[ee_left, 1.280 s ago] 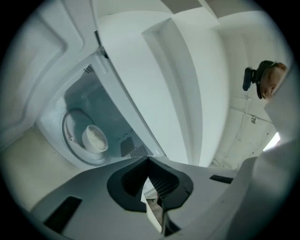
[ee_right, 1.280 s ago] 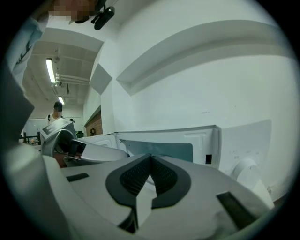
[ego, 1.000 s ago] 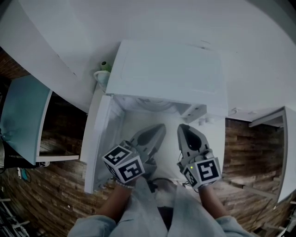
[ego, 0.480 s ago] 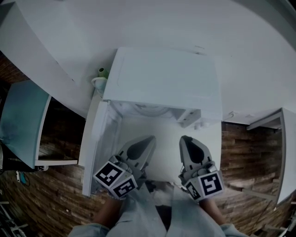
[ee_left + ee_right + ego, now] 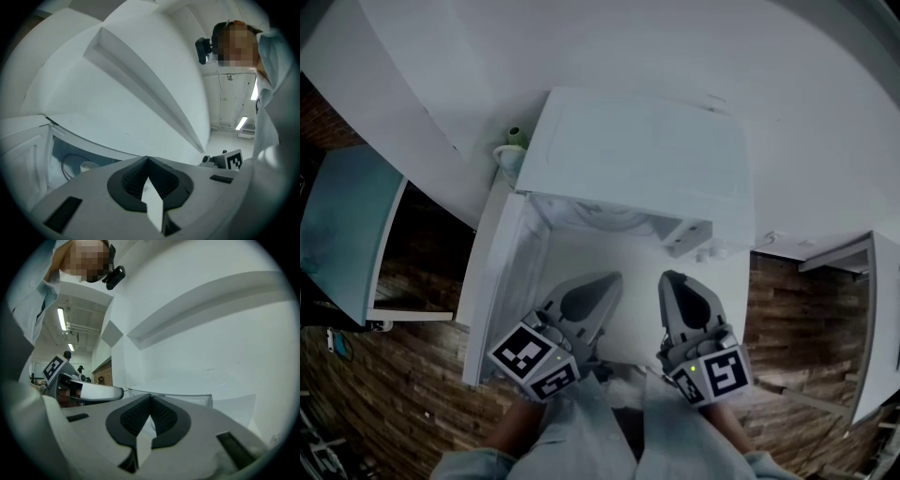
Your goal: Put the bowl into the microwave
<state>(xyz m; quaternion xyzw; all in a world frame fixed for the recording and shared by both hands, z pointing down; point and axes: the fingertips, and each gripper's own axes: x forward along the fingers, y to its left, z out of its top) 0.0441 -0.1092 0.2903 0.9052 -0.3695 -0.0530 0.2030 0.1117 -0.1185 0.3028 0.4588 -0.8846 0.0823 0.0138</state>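
Note:
I look down on a white microwave (image 5: 637, 159) with its door (image 5: 492, 281) swung open to the left. Under the top's front edge a pale round shape (image 5: 602, 219) shows in the cavity; I cannot tell whether it is the bowl or the turntable. In the left gripper view a round form (image 5: 77, 166) shows inside, at the left. The left gripper (image 5: 607, 279) (image 5: 147, 158) and right gripper (image 5: 669, 278) (image 5: 151, 394) hover side by side before the opening. Both are shut with nothing between their pads.
A small white cup with a green thing (image 5: 512, 148) stands behind the door at the microwave's left. A teal cabinet (image 5: 342, 234) is at far left, a white shelf unit (image 5: 872, 319) at right, over wood-plank floor (image 5: 422, 375). Pale sleeves (image 5: 600, 441) fill the bottom edge.
Both grippers have drawn back a little from the opening toward me, the left one more than the right. Their jaws stay shut.

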